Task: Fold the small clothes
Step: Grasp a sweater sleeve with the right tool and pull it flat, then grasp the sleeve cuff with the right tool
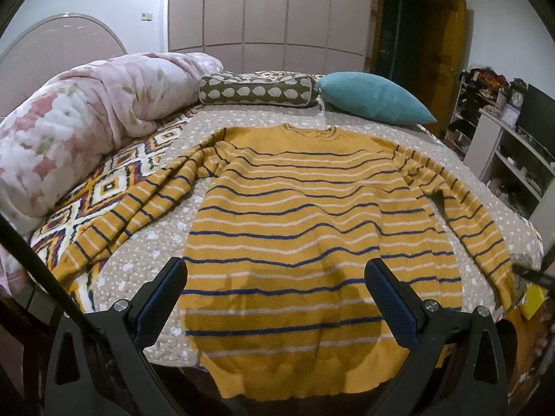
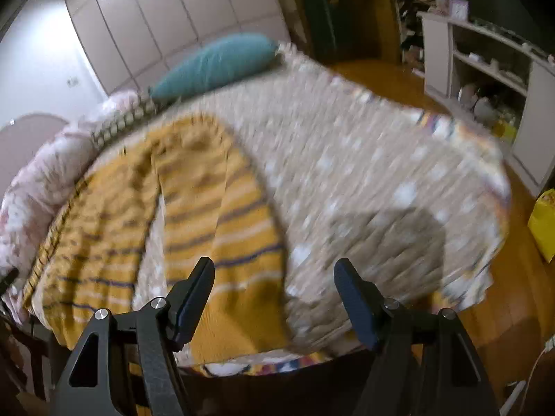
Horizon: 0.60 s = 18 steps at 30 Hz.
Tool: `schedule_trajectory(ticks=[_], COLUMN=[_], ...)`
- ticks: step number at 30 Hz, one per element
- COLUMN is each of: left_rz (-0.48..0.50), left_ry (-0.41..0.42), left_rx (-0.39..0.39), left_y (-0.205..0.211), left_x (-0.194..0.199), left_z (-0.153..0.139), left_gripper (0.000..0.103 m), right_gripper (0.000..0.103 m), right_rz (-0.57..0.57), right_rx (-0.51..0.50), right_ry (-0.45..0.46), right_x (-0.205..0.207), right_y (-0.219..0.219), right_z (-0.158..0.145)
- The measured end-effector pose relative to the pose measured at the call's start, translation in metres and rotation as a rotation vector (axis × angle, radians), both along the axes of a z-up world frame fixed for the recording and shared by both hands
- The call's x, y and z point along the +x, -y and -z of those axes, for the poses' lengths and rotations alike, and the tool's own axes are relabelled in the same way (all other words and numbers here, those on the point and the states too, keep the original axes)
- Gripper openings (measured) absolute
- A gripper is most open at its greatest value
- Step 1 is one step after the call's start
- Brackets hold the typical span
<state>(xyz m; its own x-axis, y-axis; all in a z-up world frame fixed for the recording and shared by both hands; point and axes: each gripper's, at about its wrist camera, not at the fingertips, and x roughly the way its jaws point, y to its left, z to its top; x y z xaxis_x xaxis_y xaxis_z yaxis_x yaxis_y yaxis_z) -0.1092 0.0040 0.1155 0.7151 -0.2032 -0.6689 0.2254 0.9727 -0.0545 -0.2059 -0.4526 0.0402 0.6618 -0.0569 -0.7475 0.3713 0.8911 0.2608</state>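
A yellow striped sweater (image 1: 288, 215) lies flat and face up on a bed (image 1: 145, 253), collar at the far end beside a teal pillow (image 1: 374, 98), hem at the near edge, just below and ahead of the left gripper (image 1: 275, 289). That gripper hangs over the hem with its jaws spread wide and nothing between them; the knit shows through the gap but the pads do not press it. The garment's long axis runs straight away from this gripper, hem to collar, with one sleeve angled out to its left over a patterned blanket (image 1: 114, 180) and the other sleeve (image 1: 464, 215) trailing down to its right.

The right gripper (image 2: 274, 293) is likewise open and empty, its view smeared by motion blur. From there the right-hand sleeve (image 2: 229, 215) lies ahead and slightly to the left of the jaws, its cuff end nearest, running away toward the shoulder; bare dotted quilt (image 2: 381, 173) fills the space ahead and to the right.

The fold appears not yet begun: body and both sleeves are spread out. The right hand looks nearer to the right sleeve, the left hand to the hem's middle and the left sleeve. A likely first move would bring a sleeve across the body, which calls for a pinch near the cuff.
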Motion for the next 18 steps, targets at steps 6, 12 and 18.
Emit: schedule_trajectory(ticks=[6, 12, 18], left_rz=[-0.005, -0.05, -0.063], left_ry=[0.007, 0.017, 0.003], left_rx=[-0.004, -0.028, -0.033], left_y=[-0.002, -0.022, -0.028], left_x=[-0.001, 0.003, 0.005], left_z=[-0.001, -0.004, -0.001], left_gripper=[0.102, 0.102, 0.102], right_gripper=[0.009, 0.009, 0.021], right_rz=[-0.07, 0.125, 0.33], right_rx=[-0.053, -0.273, -0.353], right_ry=[-0.099, -0.083, -0.212], right_x=[0.025, 0.011, 0.022], right_y=[-0.023, 0.043, 0.113], right_z=[0.019, -0.039, -0.038])
